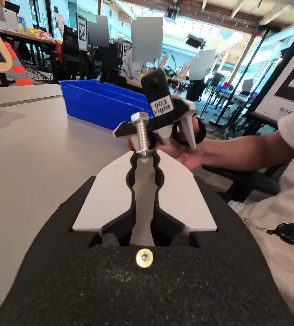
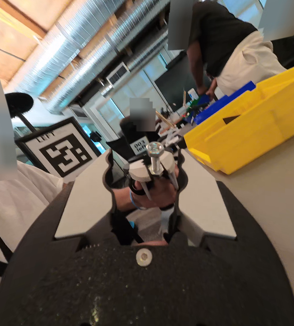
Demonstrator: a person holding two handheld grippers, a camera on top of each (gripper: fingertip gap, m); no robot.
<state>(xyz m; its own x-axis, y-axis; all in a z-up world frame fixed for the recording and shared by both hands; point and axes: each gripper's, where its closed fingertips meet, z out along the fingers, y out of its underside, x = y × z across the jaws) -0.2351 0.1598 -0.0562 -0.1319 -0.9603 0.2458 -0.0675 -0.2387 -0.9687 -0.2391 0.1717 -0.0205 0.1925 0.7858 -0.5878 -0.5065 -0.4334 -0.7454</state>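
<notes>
Left tool point(image 1: 144, 156) clenched on the hex nut point(image 1: 143, 153) at the lower end of a steel bolt point(image 1: 141, 132); bolt upright, head uppermost, held in the air above the edge of the grey bench point(image 1: 36, 141). Right tool point(image 2: 144, 155) released, jaws spread wide to either side of the bolt, no contact visible. Right hand point(image 1: 183, 156) gripping its handle just behind. Blue bin point(image 1: 96, 100) on the bench beyond; yellow bin point(image 2: 248, 132) beside it in the right wrist view. For a sound hold: pads square on opposite flats of the nut, steady pressure, shank kept vertical and centred between the open jaws.
</notes>
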